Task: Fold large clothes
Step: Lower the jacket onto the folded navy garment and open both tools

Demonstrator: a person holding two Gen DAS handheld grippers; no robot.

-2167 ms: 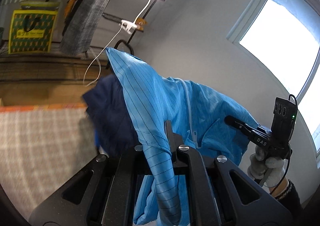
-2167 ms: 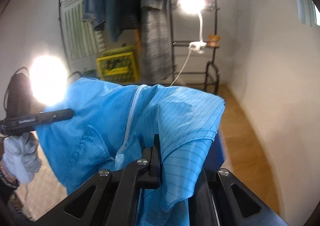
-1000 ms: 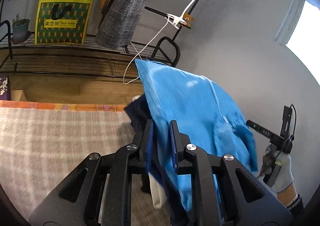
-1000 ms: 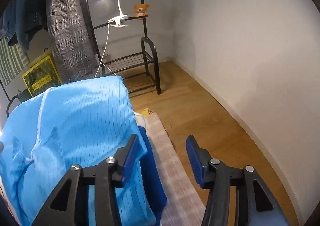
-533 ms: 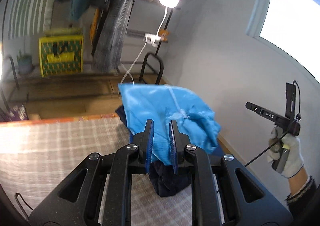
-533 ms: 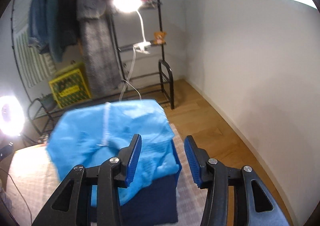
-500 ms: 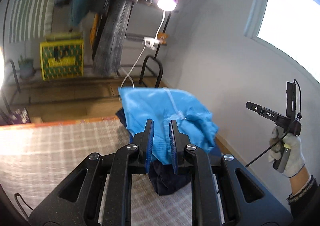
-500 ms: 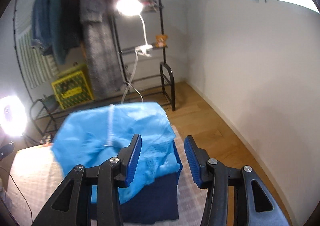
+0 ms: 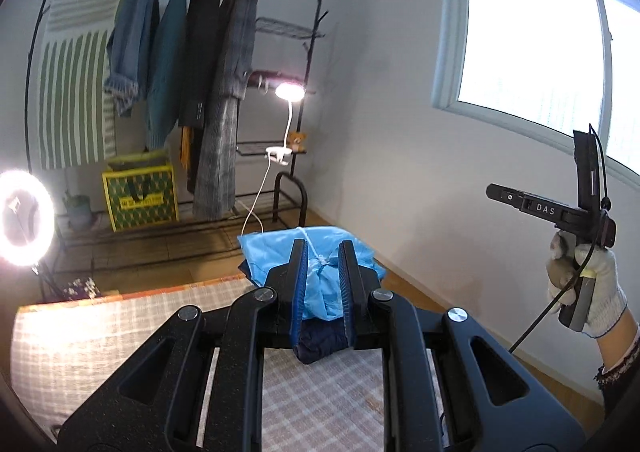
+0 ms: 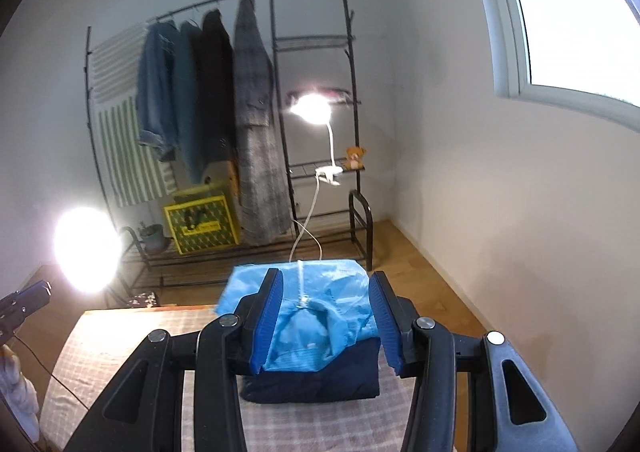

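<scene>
A light blue zip garment (image 9: 260,252) (image 10: 312,324) lies folded on top of a folded navy garment (image 9: 320,344) (image 10: 312,380) at the far right end of the checked cloth surface (image 9: 120,332) (image 10: 120,352). My left gripper (image 9: 322,248) hangs in the air well short of the pile, its jaws a narrow gap apart with nothing between them. My right gripper (image 10: 326,276) is also raised and back from the pile, open wide and empty. In the left wrist view the right gripper (image 9: 548,208) shows at the right, held by a gloved hand (image 9: 588,284).
A black clothes rack (image 9: 200,92) with hanging coats stands against the far wall. On its bottom shelf sits a yellow-green bag (image 9: 140,196), and a clip lamp (image 9: 290,92) is fixed to it. A ring light (image 9: 24,218) glares at left. A window (image 9: 540,32) and wooden floor lie right.
Both grippers let go of the blue garment, then rose and drew back. The garment settled onto the navy pile, and the room now shows from higher up.
</scene>
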